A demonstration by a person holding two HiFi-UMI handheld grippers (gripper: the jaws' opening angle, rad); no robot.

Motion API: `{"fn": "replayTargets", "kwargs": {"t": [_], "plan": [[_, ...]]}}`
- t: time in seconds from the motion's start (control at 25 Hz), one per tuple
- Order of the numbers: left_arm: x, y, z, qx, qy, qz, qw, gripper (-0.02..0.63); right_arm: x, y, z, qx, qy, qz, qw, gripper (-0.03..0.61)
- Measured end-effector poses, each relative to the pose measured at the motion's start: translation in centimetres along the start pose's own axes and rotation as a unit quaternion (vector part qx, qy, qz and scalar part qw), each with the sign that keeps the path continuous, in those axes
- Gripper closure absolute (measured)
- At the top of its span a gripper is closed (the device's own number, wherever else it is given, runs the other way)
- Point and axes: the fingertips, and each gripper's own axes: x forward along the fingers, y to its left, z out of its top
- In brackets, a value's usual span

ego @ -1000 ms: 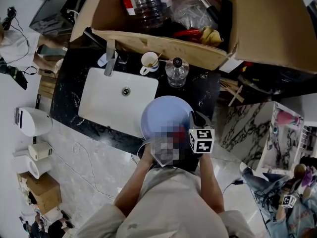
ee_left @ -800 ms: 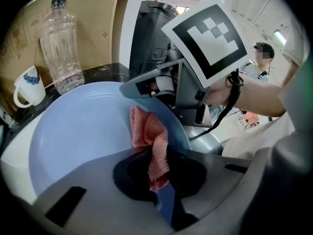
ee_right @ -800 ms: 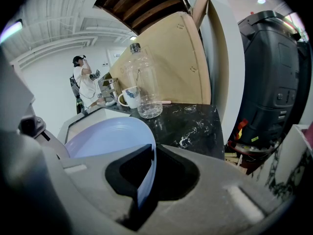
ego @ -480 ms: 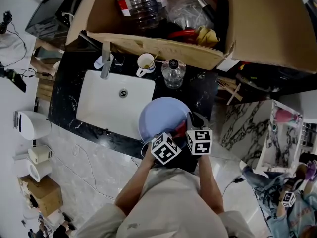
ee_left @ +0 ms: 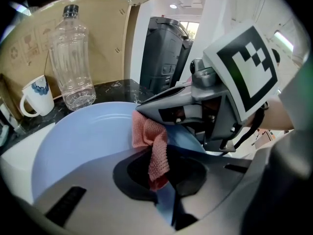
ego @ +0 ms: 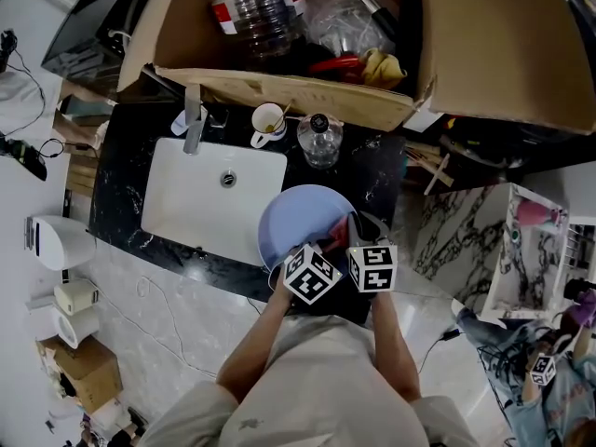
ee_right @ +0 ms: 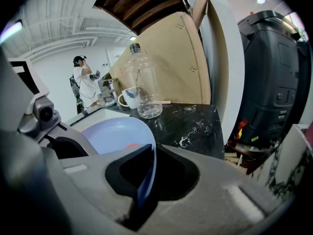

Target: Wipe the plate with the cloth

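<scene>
While the right gripper (ee_right: 142,190) clamps the plate (ee_left: 83,141) at its five o'clock rim to steady it, the left gripper (ee_left: 161,190) pinches the pink cloth (ee_left: 154,146) over that edge, ready to rub

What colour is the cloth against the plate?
The cloth is salmon pink, with a knitted weave; the left gripper view shows it best.

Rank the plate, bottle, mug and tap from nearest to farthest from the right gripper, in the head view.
1. plate: the right gripper holds its rim.
2. bottle: just behind the plate.
3. mug: left of the bottle.
4. tap: farthest left.
</scene>
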Motion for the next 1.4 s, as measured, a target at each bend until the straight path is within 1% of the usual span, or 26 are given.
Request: {"fn": "replayTargets", "kwargs": {"t": [0.16, 0.36, 0.68, 0.88, 1.04, 1.4], "plan": [[0.2, 0.8, 0.5, -0.003, -0.011, 0.011, 0.9999, 0.581, 0.0, 0.0, 0.0, 0.0, -0.001, -0.002, 1.0, 0.541], [0.2, 1.7, 0.9, 0.003, -0.021, 0.029, 0.9994, 0.581, -0.1, 0.0, 0.0, 0.0, 0.0, -0.003, 1.0, 0.541], [0.1, 3.6, 1.4, 0.011, -0.026, 0.07, 0.9971, 0.581, 0.0, 0.0, -0.1, 0.0, 0.0, -0.004, 1.0, 0.541], [-0.4, 5.3, 1.2, -0.006, -0.027, 0.11, 0.9935, 0.581, 0.0, 0.0, -0.1, 0.0, -0.001, -0.003, 1.0, 0.541], [-1.1, 7.0, 0.7, -0.022, -0.021, 0.137, 0.9901, 0.581, 0.0, 0.0, -0.1, 0.0, 0.0, -0.003, 1.0, 0.541], [-2.3, 8.9, -0.6, -0.033, 0.011, 0.166, 0.9856, 0.581, 0.0, -0.1, -0.1, 0.0, 0.001, -0.005, 1.0, 0.541]]}}
